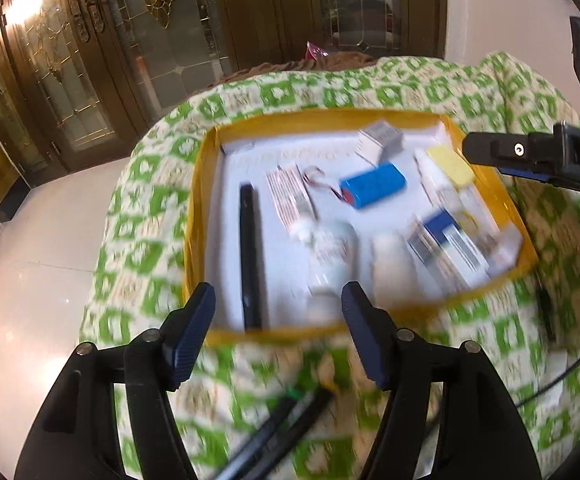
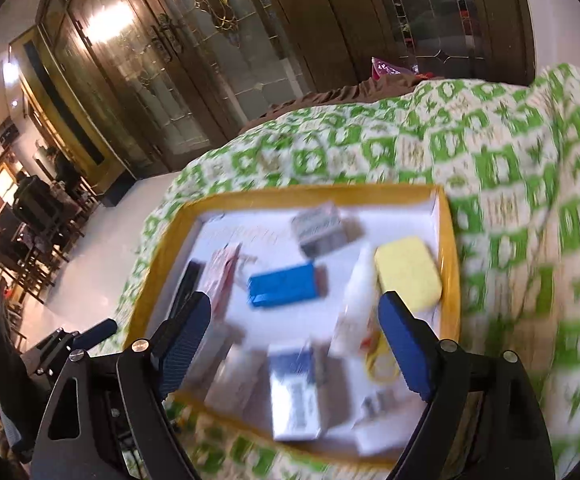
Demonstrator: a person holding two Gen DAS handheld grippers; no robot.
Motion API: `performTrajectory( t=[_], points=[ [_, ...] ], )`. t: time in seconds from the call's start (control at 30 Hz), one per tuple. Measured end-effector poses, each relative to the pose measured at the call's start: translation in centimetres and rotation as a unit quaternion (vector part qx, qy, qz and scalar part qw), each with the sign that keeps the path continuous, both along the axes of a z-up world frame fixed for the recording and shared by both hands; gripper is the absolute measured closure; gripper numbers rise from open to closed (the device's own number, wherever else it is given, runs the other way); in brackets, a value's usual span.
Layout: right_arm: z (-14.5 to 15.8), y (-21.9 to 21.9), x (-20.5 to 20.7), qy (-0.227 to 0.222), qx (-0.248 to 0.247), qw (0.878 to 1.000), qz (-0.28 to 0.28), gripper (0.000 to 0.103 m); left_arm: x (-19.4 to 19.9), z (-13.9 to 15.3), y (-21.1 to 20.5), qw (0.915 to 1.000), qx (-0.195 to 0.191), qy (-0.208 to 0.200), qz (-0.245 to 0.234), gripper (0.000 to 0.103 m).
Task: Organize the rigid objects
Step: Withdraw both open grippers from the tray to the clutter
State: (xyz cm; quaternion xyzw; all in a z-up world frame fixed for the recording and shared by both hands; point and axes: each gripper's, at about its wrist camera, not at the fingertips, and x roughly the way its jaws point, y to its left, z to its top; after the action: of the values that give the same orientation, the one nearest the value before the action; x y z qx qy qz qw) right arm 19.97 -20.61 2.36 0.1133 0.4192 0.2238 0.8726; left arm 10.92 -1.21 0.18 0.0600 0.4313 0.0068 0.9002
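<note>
A yellow-rimmed tray (image 1: 200, 184) with a white floor lies on a green-patterned cloth. In it are a black pen (image 1: 250, 256), a blue battery pack (image 1: 372, 190), a yellow sponge (image 1: 450, 166), a white bottle (image 1: 330, 256), a grey box (image 1: 380, 140) and a blue-white box (image 1: 446, 248). My left gripper (image 1: 280, 332) is open and empty above the tray's near rim. A dark pen (image 1: 278, 424) lies on the cloth beneath it. My right gripper (image 2: 296, 344) is open and empty over the tray (image 2: 450, 264), above the blue-white box (image 2: 296, 396), near the sponge (image 2: 408, 272) and battery (image 2: 286, 284).
The cloth (image 1: 390, 76) covers a raised, uneven surface that drops off at the left to a pale tiled floor (image 1: 30, 264). Wood and glass doors (image 1: 90, 60) stand behind. The right gripper's finger (image 1: 502, 152) reaches in from the right in the left wrist view.
</note>
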Motion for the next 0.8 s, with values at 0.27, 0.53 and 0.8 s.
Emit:
performTrajectory(
  t=[0.27, 0.53, 0.8],
  points=[
    [0.3, -3.1, -5.4, 0.027, 0.054, 0.998, -0.026, 0.017, -4.2, 0.8, -2.0, 0.9999, 0.006, -0.006, -0.010, 0.038],
    [0.9, -4.9, -8.9, 0.040, 0.033, 0.998, -0.041, 0.015, -6.1, 0.4, -2.7, 0.9999, 0.003, 0.010, -0.006, 0.038],
    [-0.1, -5.3, -10.7, 0.048, 0.007, 0.998, -0.031, 0.015, -7.1, -1.5, -3.3, 0.9991, 0.018, 0.038, -0.008, 0.038]
  ],
)
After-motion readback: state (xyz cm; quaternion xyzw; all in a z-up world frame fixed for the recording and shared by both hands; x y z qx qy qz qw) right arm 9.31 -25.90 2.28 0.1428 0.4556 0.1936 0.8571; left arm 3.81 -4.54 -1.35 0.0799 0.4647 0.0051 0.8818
